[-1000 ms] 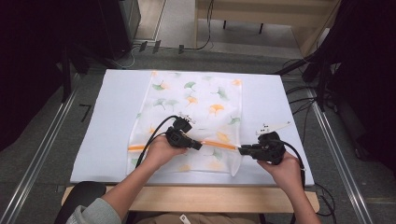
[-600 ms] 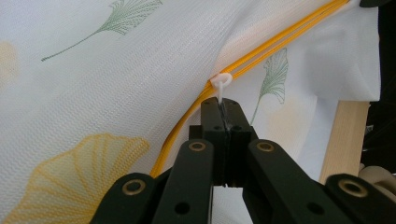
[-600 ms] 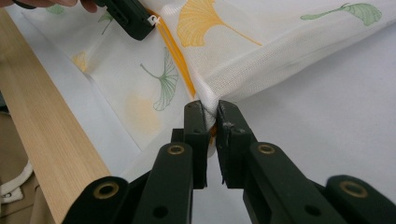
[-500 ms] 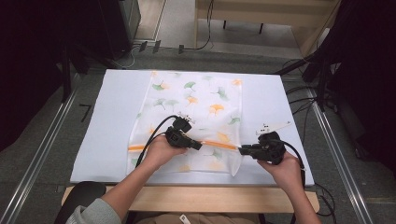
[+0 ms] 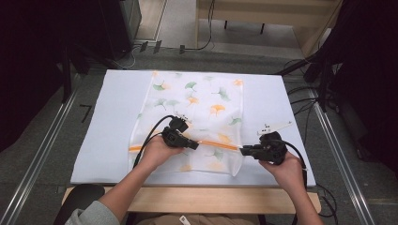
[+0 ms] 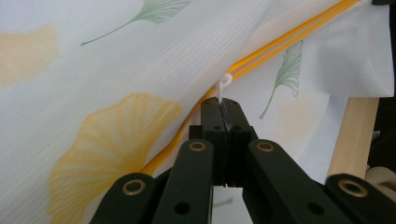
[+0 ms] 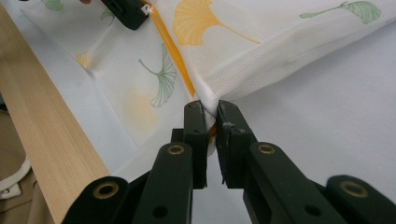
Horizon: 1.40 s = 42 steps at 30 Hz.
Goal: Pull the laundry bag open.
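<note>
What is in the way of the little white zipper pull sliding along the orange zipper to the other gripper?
Nothing visible. The left gripper pinches the zipper pull, and the orange zipper runs bare to the right gripper holding the bag's edge.

One leaf-print mesh bag (image 5: 197, 122), one orange zipper (image 5: 213, 144), one white mat (image 5: 112, 122), two tools

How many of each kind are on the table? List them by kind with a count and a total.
Mesh bags with leaf print: 1
Orange zippers: 1
White zipper pulls: 1
White table covers: 1
Grippers, left and right: 2
Total: 6
</note>
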Tool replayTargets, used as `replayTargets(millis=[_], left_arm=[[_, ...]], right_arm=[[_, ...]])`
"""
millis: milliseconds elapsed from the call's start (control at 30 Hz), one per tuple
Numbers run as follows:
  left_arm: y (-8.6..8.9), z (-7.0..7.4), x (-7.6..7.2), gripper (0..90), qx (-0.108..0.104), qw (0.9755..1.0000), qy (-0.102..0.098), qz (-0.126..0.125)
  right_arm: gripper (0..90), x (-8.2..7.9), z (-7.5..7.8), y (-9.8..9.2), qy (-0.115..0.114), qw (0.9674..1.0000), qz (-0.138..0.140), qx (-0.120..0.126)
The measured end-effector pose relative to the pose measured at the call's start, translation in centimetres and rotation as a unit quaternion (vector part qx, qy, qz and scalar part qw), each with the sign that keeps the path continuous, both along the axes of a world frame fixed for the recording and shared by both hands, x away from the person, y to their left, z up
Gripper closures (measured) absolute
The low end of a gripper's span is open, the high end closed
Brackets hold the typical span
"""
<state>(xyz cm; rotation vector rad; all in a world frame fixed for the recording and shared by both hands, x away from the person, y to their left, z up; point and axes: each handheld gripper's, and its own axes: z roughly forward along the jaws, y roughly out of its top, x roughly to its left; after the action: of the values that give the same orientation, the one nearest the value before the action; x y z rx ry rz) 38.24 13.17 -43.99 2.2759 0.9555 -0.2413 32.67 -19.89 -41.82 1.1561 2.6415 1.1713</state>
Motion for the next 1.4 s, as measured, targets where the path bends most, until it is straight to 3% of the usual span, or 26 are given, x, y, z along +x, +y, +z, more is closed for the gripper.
replayTargets(millis=[300,633,933,1067,1400], left_arm=[[1.2,0.1,-0.3,90.0,0.002,0.9999,0.000,0.017],[1.4,0.8,-1.3,90.0,0.004,0.9999,-0.007,0.007],[1.6,0.8,-1.4,90.0,0.002,1.0000,0.000,0.007],[1.8,0.9,-1.4,90.0,0.012,0.9999,-0.008,0.009],[3.8,0.8,-1.0,90.0,0.025,0.9993,0.002,0.029]], right_arm=[[85.0,0.7,0.0,0.3,0.004,1.0000,0.007,-0.001],[85.0,0.7,-0.1,0.4,0.006,0.9999,0.009,-0.004],[85.0,0.9,-0.2,0.4,0.007,0.9999,0.010,-0.003],[85.0,1.0,-0.4,0.4,0.010,0.9999,0.009,-0.005],[85.0,1.1,-0.4,0.4,0.011,0.9999,0.009,-0.005]])
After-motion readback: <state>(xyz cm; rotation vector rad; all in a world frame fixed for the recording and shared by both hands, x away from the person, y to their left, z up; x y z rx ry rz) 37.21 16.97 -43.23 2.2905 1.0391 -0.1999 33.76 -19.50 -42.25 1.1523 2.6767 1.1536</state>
